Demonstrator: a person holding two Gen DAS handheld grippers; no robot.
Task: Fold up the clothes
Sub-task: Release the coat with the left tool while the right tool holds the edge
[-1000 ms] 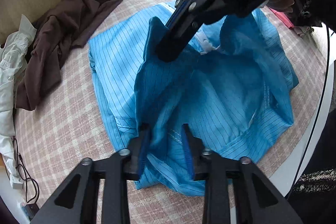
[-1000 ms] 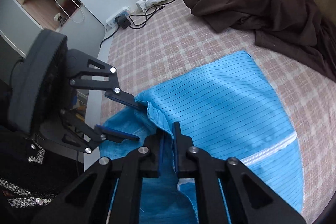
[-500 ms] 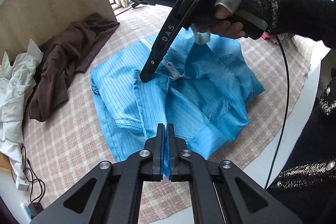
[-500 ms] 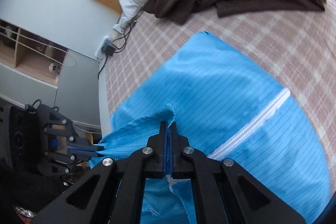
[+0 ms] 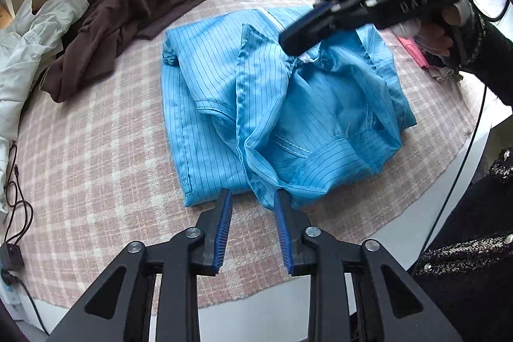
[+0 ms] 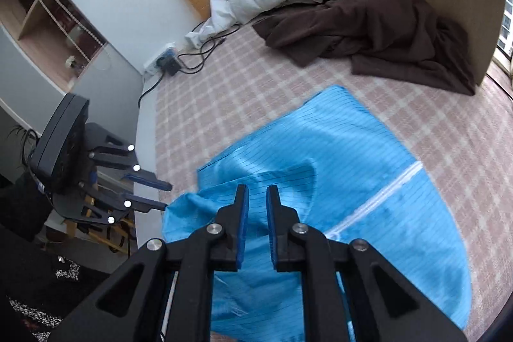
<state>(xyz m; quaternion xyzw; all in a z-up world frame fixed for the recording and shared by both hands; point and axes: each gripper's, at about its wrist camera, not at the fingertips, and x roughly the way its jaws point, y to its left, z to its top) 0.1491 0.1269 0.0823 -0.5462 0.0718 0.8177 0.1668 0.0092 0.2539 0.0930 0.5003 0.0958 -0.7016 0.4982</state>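
Blue pinstriped cloth garment [image 5: 256,104] half-folded on pink checked blanket [image 5: 96,149], left gripper [image 5: 253,201] jaws just opened, hem beside right pad unpinched, right gripper [image 6: 256,197] narrowly parted above fabric, just opening.

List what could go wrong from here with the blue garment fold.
1. Both grippers have just been opening: the left gripper and right gripper no longer pinch the blue garment, so the raised fold may slump out of line.
2. The fabric stays bunched and puffed near the middle; pressing on now could set creases.
3. The hem lies by the left fingers; it may snag as they withdraw.
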